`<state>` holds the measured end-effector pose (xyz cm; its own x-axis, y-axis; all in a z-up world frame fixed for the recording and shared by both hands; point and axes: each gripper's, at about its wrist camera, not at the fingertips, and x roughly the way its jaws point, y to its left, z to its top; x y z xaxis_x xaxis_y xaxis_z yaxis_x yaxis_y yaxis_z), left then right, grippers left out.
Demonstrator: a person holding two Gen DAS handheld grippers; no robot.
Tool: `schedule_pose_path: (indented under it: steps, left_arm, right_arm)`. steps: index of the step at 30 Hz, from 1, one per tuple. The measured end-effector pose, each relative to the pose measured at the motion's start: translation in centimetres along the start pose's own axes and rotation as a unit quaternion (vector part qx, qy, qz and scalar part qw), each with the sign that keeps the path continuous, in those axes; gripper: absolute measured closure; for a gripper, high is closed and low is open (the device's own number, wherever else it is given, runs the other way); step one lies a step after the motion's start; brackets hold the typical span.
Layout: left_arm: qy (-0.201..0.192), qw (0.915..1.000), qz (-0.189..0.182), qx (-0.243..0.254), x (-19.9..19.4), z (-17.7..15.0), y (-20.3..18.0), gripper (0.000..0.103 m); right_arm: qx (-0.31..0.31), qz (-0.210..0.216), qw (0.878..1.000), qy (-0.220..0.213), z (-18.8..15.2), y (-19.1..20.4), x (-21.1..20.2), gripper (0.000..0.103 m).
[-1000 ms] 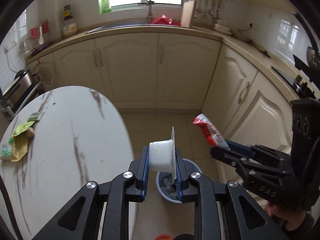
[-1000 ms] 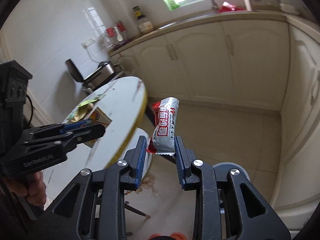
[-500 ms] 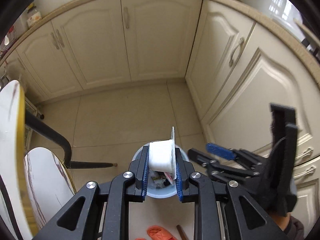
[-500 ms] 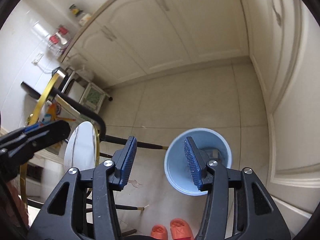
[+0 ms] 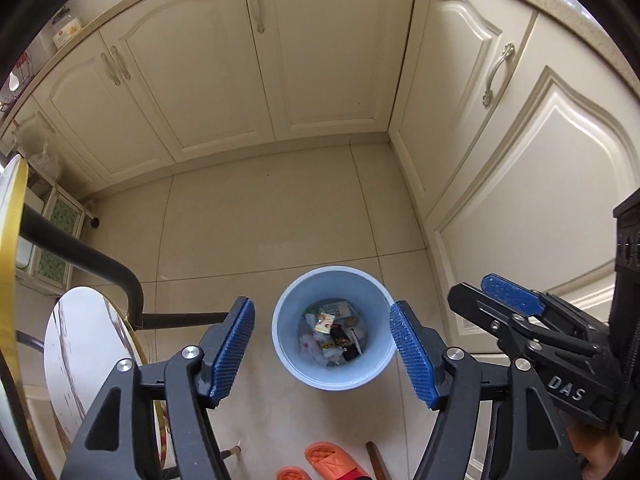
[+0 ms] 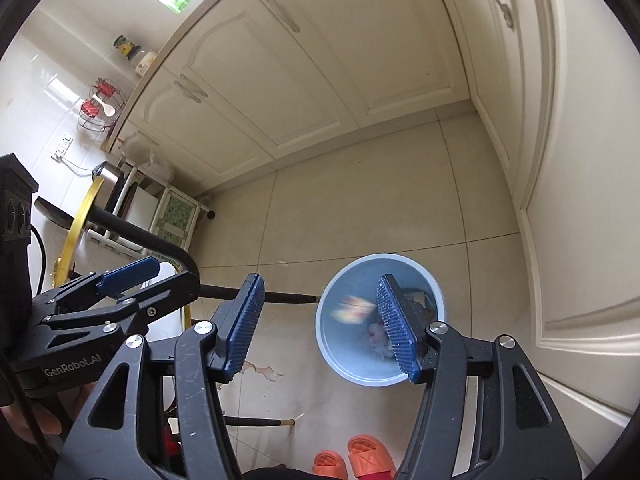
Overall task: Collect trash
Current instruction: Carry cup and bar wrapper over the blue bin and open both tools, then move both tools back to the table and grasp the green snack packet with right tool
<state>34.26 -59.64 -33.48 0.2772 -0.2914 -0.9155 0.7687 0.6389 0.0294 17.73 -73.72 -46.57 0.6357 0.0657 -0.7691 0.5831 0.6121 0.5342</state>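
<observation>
Blue waste bin [image 5: 331,328] on the tiled floor [image 5: 260,224], holding wrappers [image 5: 332,332] at its bottom. Left gripper [image 5: 322,354] directly above its mouth, jaws opening and empty. Right gripper [image 6: 320,326] beside it, offset toward the chair leg [image 6: 256,296], jaws also opening, nothing between them.

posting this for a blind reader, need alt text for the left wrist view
The left gripper hangs over a blue bin holding trash, its jaws opening with nothing between them. The right gripper reaches in from the right edge, cream cabinets line the tiled floor, and orange slippers show at the bottom.
</observation>
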Motion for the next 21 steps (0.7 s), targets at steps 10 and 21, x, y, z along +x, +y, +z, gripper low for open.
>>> schedule_pose_path:
  steps: [10,21]
  left_arm:
    - [-0.096,0.9952,0.014,-0.015,-11.3,-4.8,0.8,0.029]
    - [-0.221,0.9711,0.067,-0.061,-25.0,-16.1,8.6,0.005]
  right_arm:
    - [-0.053,0.03,0.997,-0.039,-1.3,6.8,-5.6,0.045]
    - [-0.177,0.057,0.978,-0.089,-3.2,21.6,-11.8,0.019]
